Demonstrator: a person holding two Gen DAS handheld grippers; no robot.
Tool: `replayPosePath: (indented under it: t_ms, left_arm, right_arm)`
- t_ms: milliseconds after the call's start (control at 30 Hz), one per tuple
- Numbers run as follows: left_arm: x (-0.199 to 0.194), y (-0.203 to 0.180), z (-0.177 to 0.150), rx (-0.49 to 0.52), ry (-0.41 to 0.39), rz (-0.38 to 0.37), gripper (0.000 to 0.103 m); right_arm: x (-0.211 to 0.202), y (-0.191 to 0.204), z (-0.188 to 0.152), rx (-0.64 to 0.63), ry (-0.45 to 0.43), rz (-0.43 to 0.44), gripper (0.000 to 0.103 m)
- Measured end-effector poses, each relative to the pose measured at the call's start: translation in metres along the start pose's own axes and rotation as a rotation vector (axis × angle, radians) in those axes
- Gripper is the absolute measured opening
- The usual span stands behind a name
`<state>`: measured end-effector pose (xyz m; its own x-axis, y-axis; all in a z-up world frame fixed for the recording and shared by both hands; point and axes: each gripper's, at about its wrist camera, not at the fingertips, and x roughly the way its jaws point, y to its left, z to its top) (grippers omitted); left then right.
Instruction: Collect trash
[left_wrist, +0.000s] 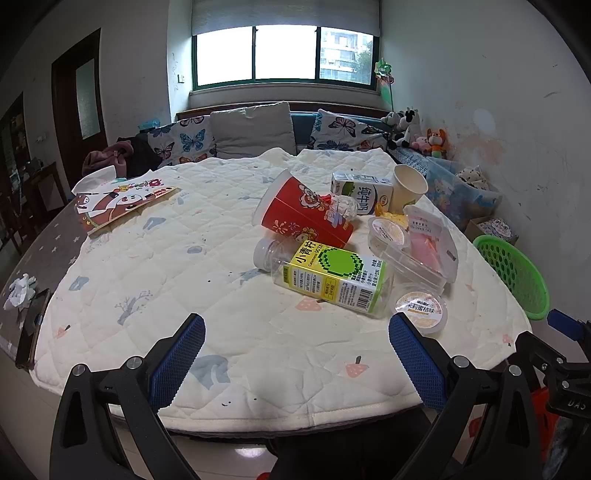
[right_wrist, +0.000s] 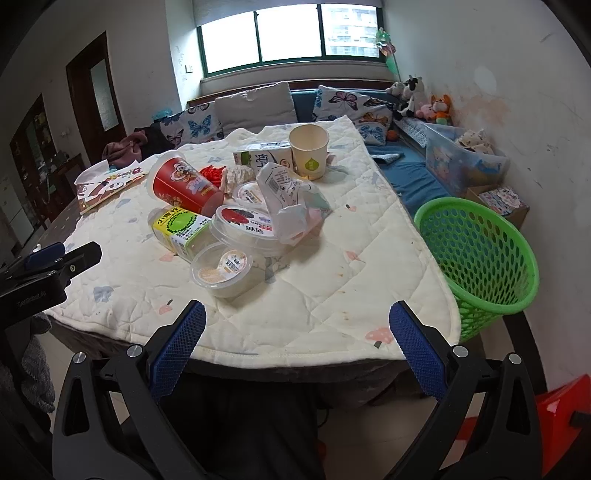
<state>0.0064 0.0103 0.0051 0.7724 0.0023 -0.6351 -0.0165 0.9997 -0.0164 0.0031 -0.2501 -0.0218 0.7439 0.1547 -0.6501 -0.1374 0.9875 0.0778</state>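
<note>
A pile of trash lies on a quilted table: a red cup (left_wrist: 303, 214) (right_wrist: 183, 184) on its side, a clear bottle with a yellow-green label (left_wrist: 325, 277) (right_wrist: 181, 227), a milk carton (left_wrist: 360, 192) (right_wrist: 264, 155), a paper cup (left_wrist: 406, 188) (right_wrist: 309, 149), small pudding cups (left_wrist: 421, 310) (right_wrist: 221, 267) and clear plastic boxes (left_wrist: 424, 247) (right_wrist: 291, 201). A green mesh basket (right_wrist: 480, 258) (left_wrist: 513, 273) stands at the table's right edge. My left gripper (left_wrist: 295, 354) is open and empty at the near edge. My right gripper (right_wrist: 295, 347) is open and empty too.
A cartoon-printed paper bag (left_wrist: 118, 203) (right_wrist: 107, 184) lies at the table's far left. A phone (left_wrist: 33, 339) and crumpled paper (left_wrist: 20, 291) sit at the left edge. A sofa with butterfly cushions (left_wrist: 251, 129) stands behind. A red stool (right_wrist: 561, 402) is low right.
</note>
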Motion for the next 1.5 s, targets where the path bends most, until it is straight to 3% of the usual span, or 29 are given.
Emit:
replayPosePath:
  t_ms: [500, 1167, 1333, 1500]
  left_arm:
    - [0.001, 0.002, 0.002, -0.004, -0.001, 0.004, 0.097]
    - [0.036, 0.022, 0.021, -0.024, 0.031, 0.024, 0.097]
    - [0.048, 0.027, 0.03, -0.032, 0.04, 0.029, 0.097]
    - [0.059, 0.032, 0.043, -0.028, 0.034, 0.042, 0.097]
  right_arm:
    - [0.001, 0.001, 0.003, -0.005, -0.004, 0.008, 0.099]
    - [0.033, -0.002, 0.023, -0.011, 0.029, 0.059, 0.099]
    - [0.049, -0.004, 0.037, 0.005, 0.042, 0.089, 0.096]
    - [0.066, -0.001, 0.054, -0.013, 0.049, 0.102, 0.086]
